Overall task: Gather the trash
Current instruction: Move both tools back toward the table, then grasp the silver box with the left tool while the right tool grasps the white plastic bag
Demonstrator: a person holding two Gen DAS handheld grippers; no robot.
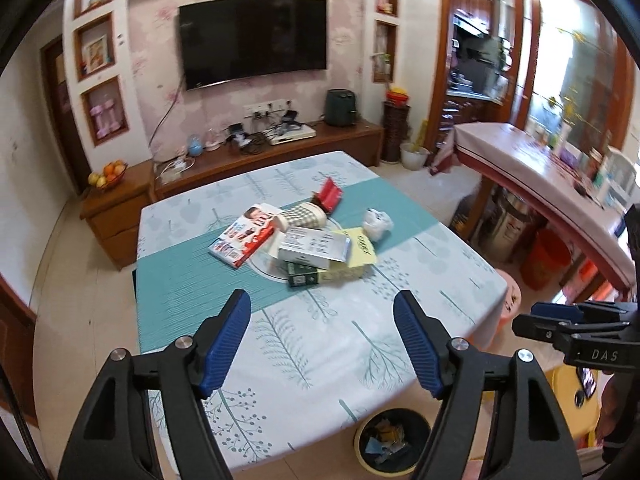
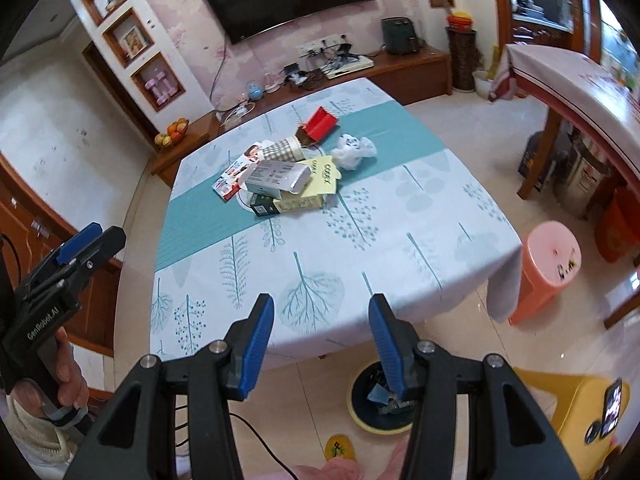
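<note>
From the left wrist, the left gripper hangs above the near part of the table, its blue pads wide apart with nothing between them. The trash pile sits around the table's centre: a chocolate box, a checked paper cup, a crumpled wrapper.

From the right wrist, the right gripper hovers over the table's near edge, jaws parted and empty. A trash bin stands on the floor below that edge.
</note>
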